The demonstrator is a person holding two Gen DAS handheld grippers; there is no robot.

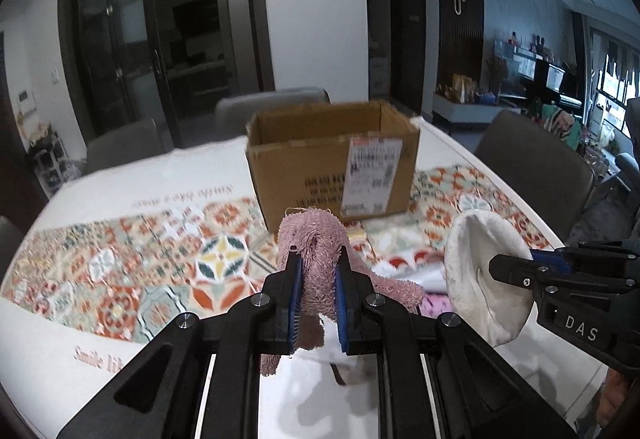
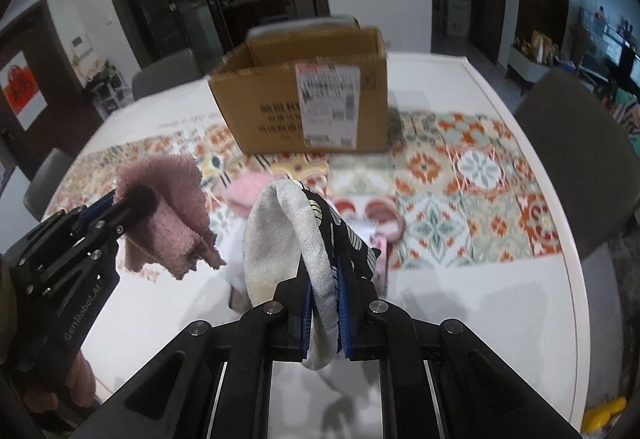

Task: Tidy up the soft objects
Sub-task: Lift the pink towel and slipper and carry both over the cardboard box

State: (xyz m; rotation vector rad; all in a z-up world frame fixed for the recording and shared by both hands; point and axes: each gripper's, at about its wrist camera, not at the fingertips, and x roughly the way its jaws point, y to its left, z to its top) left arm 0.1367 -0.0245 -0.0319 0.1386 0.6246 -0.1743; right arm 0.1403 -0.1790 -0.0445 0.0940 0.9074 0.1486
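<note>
My left gripper (image 1: 317,259) is shut on a fuzzy pink cloth (image 1: 310,235) that bunches above the blue pads and droops below them. In the right wrist view the same left gripper (image 2: 134,199) holds that pink cloth (image 2: 172,215) up at the left. My right gripper (image 2: 325,267) is shut on a white slipper with a black patterned upper (image 2: 280,235); from the left wrist view this slipper (image 1: 480,271) shows its pale sole, gripped by the right gripper (image 1: 516,265). Both hang above the table. An open cardboard box (image 1: 332,159) (image 2: 304,99) stands beyond.
A patterned runner (image 2: 460,179) crosses the white table (image 2: 500,299). More soft items lie on it below the grippers: a pink fluffy piece (image 2: 250,191) and pink-trimmed pieces (image 2: 380,215). Grey chairs (image 2: 576,159) ring the table. A yellow object (image 2: 604,413) sits past the right edge.
</note>
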